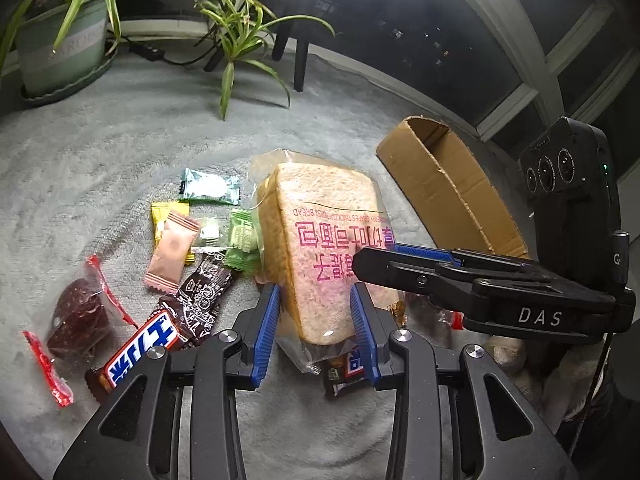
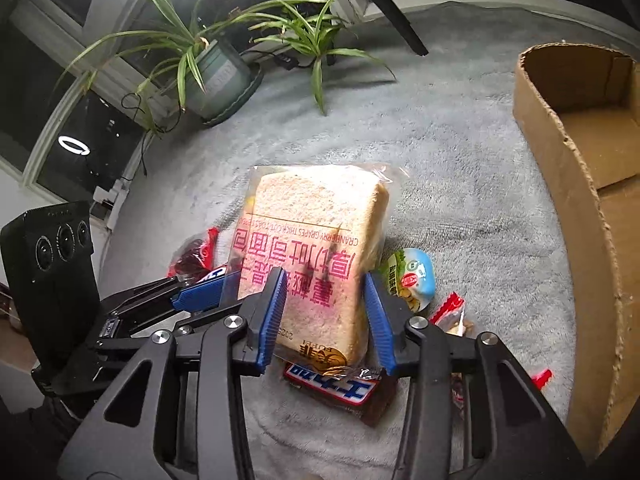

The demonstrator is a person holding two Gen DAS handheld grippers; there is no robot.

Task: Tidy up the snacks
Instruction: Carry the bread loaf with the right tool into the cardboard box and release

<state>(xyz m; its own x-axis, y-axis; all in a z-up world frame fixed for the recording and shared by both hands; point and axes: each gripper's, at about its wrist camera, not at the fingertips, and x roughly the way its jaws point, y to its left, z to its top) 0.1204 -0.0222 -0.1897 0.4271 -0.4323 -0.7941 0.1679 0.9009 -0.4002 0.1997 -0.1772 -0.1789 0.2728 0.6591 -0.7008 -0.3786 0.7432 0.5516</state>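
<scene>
A bagged loaf of toast bread [image 1: 320, 248] with pink print is held tilted above the grey carpet. My left gripper [image 1: 316, 308] and my right gripper [image 2: 326, 304] are both shut on its lower part from either side; the bread [image 2: 316, 240] fills the right wrist view's middle. The right gripper [image 1: 400, 264] crosses in from the right in the left wrist view. Under the bread lies a Snickers bar [image 2: 336, 388]. Left of it lie another Snickers bar [image 1: 140, 348], a dark wrapped bar [image 1: 200, 292] and several small candies [image 1: 208, 188].
An open cardboard box [image 2: 580, 200] stands on the carpet at the right, also in the left wrist view [image 1: 448, 184]. A potted plant [image 1: 60, 48] and window frames are at the back. A red-wrapped snack [image 1: 80, 320] lies left; a blue-green packet [image 2: 412, 276] lies right of the bread.
</scene>
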